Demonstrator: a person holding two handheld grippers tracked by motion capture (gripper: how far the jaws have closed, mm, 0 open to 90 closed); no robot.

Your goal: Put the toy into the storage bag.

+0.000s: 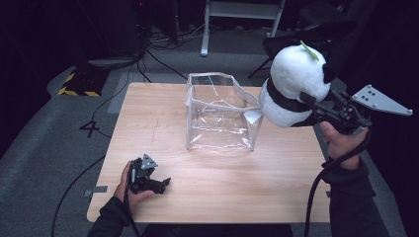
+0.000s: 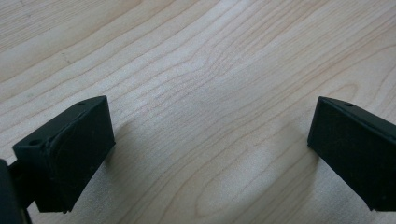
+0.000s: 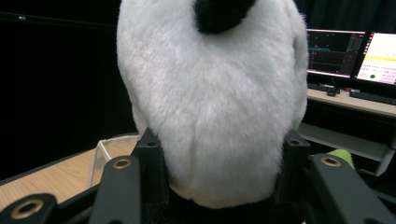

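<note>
A white and black plush panda [image 1: 295, 86] hangs in the air at the table's right side, a little right of and above a clear plastic bag [image 1: 221, 112] that stands open on the wooden table [image 1: 163, 128]. My right gripper [image 1: 316, 109] is shut on the panda; in the right gripper view both jaws press into the panda's [image 3: 210, 112] white body, with my right gripper [image 3: 218, 161] low in the picture. My left gripper [image 1: 160, 185] rests on the table near the front left, held by a hand. Its jaws stand wide apart over bare wood, left gripper [image 2: 210, 144] with nothing between them.
A corner of the clear bag [image 3: 105, 151] shows low at the left of the right gripper view. Monitors [image 3: 352, 56] on a desk stand behind. Cables and a stand base [image 1: 237, 15] lie on the grey floor beyond the table.
</note>
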